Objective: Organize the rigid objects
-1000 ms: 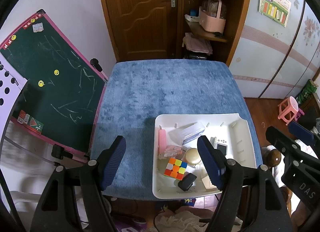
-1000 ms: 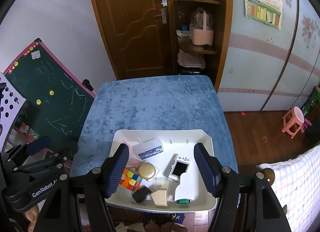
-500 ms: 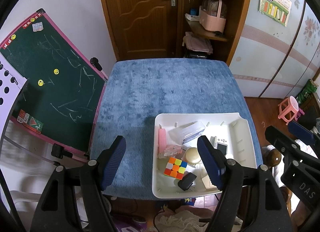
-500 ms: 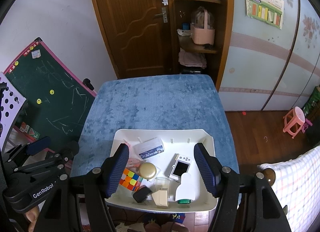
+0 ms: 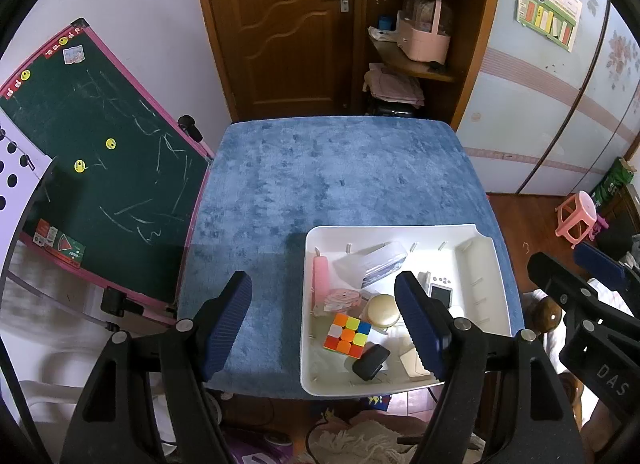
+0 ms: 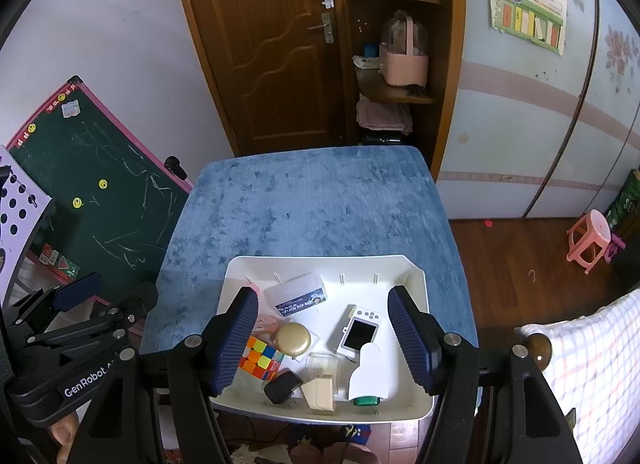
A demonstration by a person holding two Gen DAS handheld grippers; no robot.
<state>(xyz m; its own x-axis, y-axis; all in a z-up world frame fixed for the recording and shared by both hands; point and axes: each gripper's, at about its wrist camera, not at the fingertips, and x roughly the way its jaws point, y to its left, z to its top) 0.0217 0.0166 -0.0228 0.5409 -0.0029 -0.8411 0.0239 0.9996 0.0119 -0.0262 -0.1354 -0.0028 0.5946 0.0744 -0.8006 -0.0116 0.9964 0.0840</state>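
A white tray sits at the near edge of the blue-covered table. In it lie a colour cube, a gold round case, a clear card box, a small white device with a screen, a black lump, a pink bar and a white bottle with a green cap. My left gripper hangs open above the tray's left edge. My right gripper hangs open over the tray's middle. Neither holds anything.
The far half of the blue plush table top is bare cloth. A green chalkboard leans at the left. Behind the table are a wooden door and shelves. A pink stool stands on the floor at the right.
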